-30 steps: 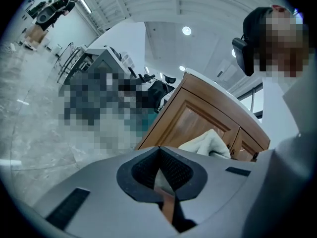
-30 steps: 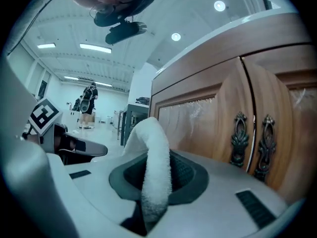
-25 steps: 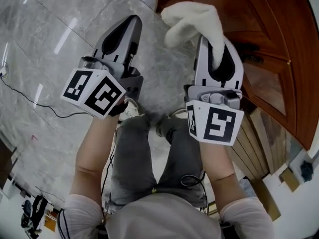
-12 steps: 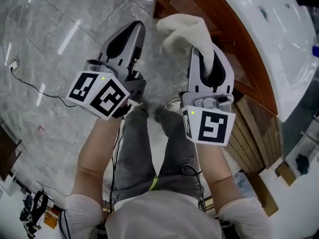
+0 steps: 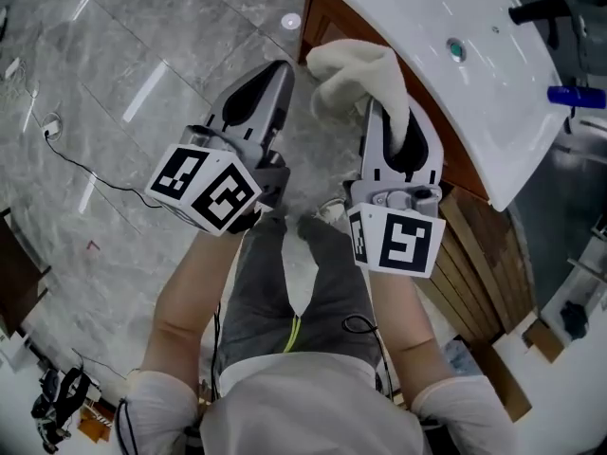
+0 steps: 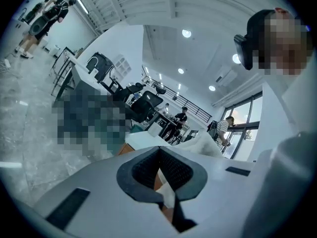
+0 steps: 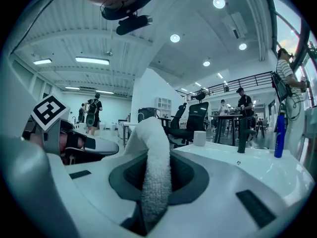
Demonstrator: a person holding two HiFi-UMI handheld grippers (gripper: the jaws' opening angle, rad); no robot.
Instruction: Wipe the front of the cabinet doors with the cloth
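The right gripper [image 5: 387, 112] has its jaws pinched on the cream cloth [image 5: 353, 69]. In the right gripper view a thick fold of it runs up between the dark pads and bends over their tips. From the head view the loose bulk of the cloth stands above the jaw tips, held in the air just in front of the brown wooden cabinet [image 5: 327, 17] (whether it touches the wood cannot be told).

The left gripper [image 5: 278, 72] is held beside it, apart from the cloth. Its jaws are pressed together at the tips with nothing between them, and only a loop-shaped gap shows between the pads behind.

Both grippers point away from the person, over the grey marble floor [image 5: 114, 83], where a thin black cable [image 5: 95, 173] lies at the left. Over the cabinet juts a white bench [image 5: 427, 27] with a drain in its basin. A blue bottle [image 5: 574, 96] stands toward its far side.
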